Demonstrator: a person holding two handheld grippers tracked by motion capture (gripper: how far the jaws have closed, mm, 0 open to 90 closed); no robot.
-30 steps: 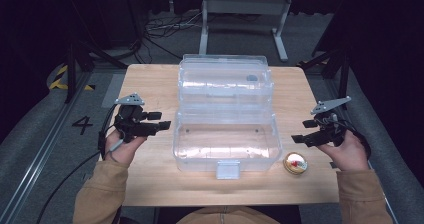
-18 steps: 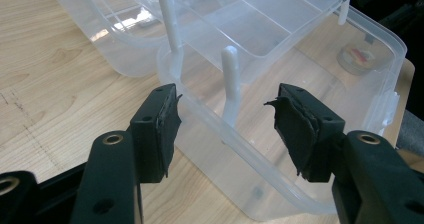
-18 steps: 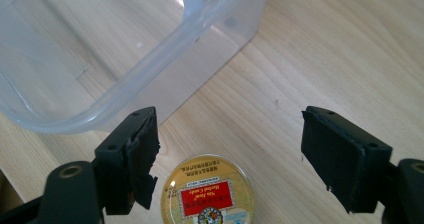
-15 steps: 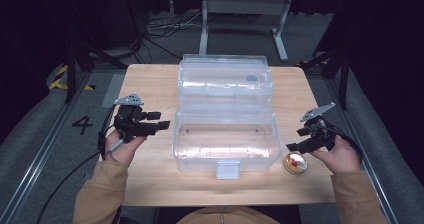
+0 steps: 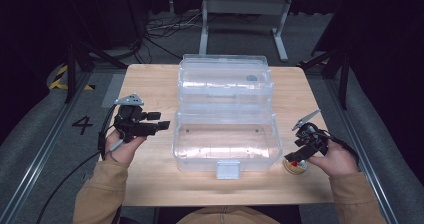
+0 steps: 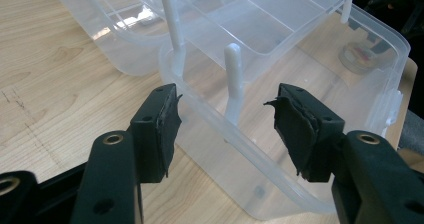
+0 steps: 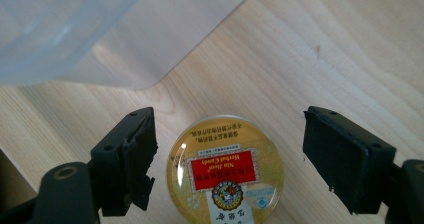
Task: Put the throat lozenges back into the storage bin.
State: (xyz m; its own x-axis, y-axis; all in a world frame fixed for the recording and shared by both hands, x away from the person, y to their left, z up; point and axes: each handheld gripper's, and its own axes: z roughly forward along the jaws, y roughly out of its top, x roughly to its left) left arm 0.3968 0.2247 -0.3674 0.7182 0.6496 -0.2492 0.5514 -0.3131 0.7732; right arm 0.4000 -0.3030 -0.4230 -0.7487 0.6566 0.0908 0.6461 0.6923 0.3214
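Right gripper [image 7: 227, 159] fingers spread around tin [image 7: 225, 169] on surface [image 7: 325, 49]; next: pinch, lift toward box [image 5: 225, 134].

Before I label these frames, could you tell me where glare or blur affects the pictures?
Right gripper view: a white glare spot sits on the round tin, whose label stays sharp. Left gripper view: the clear box catches bright reflections. High view: the surroundings are dark and the frame is soft.

Overhead light falls evenly on the pale table [image 5: 150, 84], its surroundings dark; glare glints off the gold tin [image 7: 225, 169] between the right gripper [image 7: 227, 159] fingers; the clear box [image 6: 280, 59] beyond the left gripper [image 6: 225, 119] fingers blurs softly.
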